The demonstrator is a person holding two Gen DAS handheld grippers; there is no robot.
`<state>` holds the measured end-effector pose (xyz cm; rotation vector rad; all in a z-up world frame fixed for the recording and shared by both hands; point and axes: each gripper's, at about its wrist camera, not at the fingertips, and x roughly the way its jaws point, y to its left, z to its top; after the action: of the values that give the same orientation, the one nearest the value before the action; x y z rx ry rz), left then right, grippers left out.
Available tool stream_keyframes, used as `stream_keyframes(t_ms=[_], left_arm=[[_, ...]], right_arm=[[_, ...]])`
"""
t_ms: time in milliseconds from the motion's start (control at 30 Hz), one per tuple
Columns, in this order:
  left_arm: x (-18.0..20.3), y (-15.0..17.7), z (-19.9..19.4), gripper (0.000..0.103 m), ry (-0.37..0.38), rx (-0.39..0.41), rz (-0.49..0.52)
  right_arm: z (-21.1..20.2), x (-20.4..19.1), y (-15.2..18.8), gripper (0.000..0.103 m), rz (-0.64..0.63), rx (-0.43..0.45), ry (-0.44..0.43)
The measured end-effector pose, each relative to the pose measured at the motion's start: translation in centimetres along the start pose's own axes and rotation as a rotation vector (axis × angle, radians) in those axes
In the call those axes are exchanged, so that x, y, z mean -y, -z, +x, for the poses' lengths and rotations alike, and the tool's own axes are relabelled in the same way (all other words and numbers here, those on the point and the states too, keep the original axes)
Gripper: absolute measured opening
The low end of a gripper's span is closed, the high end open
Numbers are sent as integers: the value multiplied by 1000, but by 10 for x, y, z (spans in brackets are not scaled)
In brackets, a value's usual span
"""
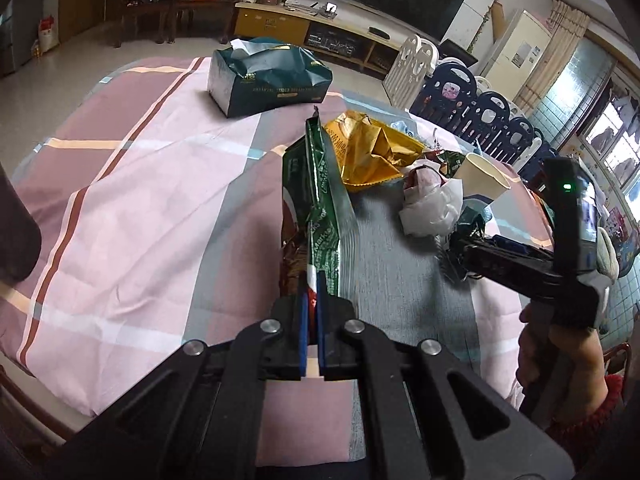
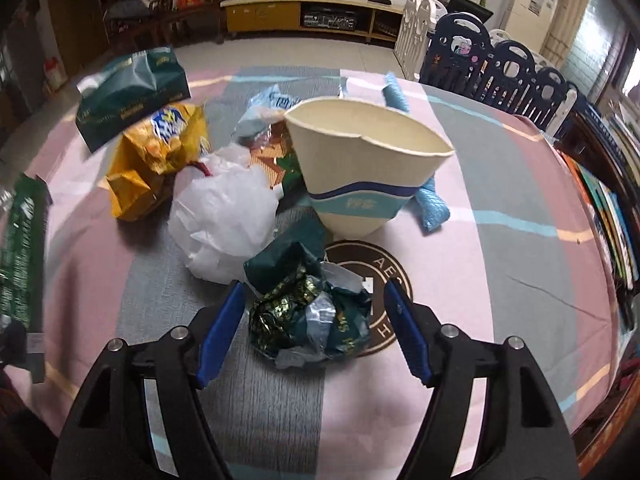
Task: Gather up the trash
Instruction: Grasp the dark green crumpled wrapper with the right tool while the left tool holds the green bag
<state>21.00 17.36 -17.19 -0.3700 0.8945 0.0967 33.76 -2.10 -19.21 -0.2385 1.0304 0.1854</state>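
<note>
The left gripper (image 1: 311, 280) pinches a green wrapper (image 1: 320, 188) tight; the right gripper (image 2: 316, 332) gapes wide around a crumpled teal wrapper (image 2: 312, 312), not touching it.

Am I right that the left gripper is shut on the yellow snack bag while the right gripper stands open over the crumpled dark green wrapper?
Not quite: the left gripper is shut on the long green packet, as the left wrist view shows, not the yellow snack bag. The right gripper does stand open over the crumpled dark green wrapper.
</note>
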Motion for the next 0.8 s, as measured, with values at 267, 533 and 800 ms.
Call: stream_keyframes(t_ms=[267, 533, 800], left_arm=[[7, -4, -13, 4, -38, 60, 24], [36, 21, -62, 4, -26, 129, 89], [73, 53, -103, 4, 22, 154, 178]], right_arm=[[-11, 4, 16, 52, 75, 1, -53], [-95, 40, 60, 53, 184, 69, -146], [-173, 75, 105, 53, 209, 132, -113]])
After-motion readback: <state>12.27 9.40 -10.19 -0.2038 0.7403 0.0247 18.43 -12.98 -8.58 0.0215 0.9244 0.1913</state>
